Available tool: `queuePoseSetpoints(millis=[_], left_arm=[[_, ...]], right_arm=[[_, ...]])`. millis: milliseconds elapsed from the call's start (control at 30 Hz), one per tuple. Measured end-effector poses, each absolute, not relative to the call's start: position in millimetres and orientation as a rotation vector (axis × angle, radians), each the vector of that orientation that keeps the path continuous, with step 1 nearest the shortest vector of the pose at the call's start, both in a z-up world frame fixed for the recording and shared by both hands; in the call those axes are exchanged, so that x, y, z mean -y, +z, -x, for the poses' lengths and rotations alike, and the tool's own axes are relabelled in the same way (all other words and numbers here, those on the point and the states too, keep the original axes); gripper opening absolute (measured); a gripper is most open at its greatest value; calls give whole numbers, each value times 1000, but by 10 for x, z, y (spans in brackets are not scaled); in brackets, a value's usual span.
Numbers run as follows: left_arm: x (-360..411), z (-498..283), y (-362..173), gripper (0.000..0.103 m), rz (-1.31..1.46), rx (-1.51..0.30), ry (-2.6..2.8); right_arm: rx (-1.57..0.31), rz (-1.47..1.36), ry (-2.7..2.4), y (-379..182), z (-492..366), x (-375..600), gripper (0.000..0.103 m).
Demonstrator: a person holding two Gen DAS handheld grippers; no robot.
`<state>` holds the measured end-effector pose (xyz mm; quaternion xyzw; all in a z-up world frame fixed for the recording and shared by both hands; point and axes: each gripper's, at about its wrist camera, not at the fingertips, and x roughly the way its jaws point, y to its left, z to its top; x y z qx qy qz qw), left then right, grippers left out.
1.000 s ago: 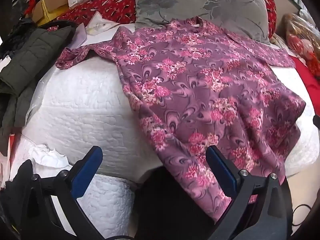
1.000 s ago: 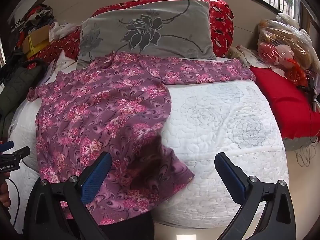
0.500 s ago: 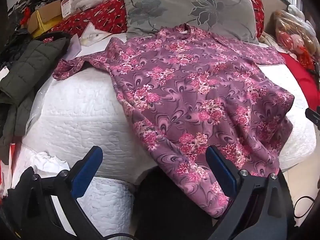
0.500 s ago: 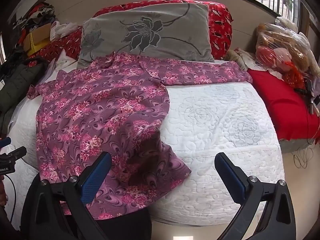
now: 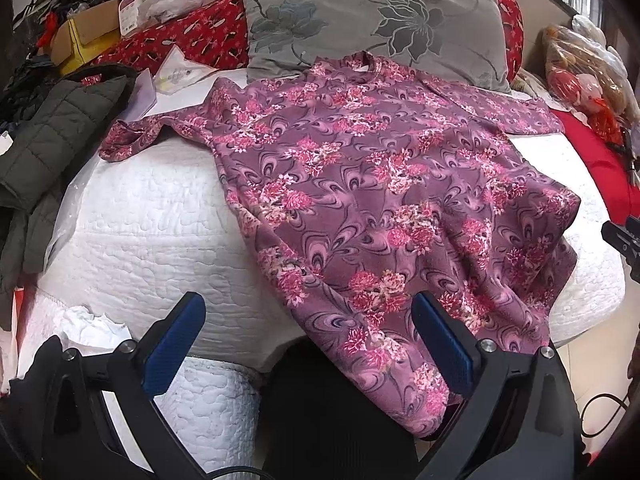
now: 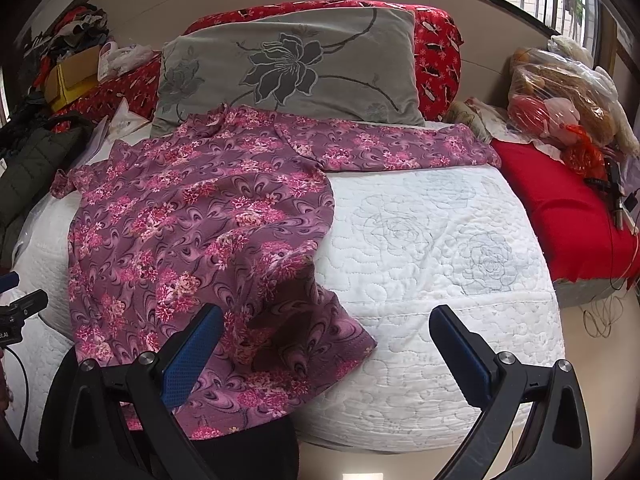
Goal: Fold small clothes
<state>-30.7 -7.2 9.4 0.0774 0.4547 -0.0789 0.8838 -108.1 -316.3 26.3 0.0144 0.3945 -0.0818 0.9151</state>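
A purple long-sleeved top with pink flowers [image 5: 360, 184] [image 6: 192, 216] lies spread on a white quilted bed [image 5: 140, 224] [image 6: 432, 248], collar toward the pillow and both sleeves stretched sideways. Its hem hangs over the bed's near edge, and the lower right corner is rumpled and partly turned over. My left gripper [image 5: 308, 336] stands open just short of the hanging hem, holding nothing. My right gripper [image 6: 326, 344] is open too, over the rumpled corner and the bare quilt. Each gripper shows at the edge of the other's view.
A grey flowered pillow [image 6: 292, 68] and red cushions [image 6: 436, 52] lie at the bed's head. A dark green padded jacket [image 5: 52, 136], boxes and papers crowd the left side. A red cover [image 6: 560, 216] and bagged soft toys [image 6: 560, 92] sit to the right. Cables trail on the floor.
Both views have pulled back and lifted slightly from the bed, so more of the top and pillow shows. The top has not moved, and both grippers stay open.
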Motion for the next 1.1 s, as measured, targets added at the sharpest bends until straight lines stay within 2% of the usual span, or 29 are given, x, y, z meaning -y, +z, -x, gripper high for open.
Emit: queuePoseSetpoints(millis=[1100], left_arm=[[102, 308, 102, 103, -149, -965, -193]], right_arm=[[-779, -46, -169, 291, 1241, 3255, 103]])
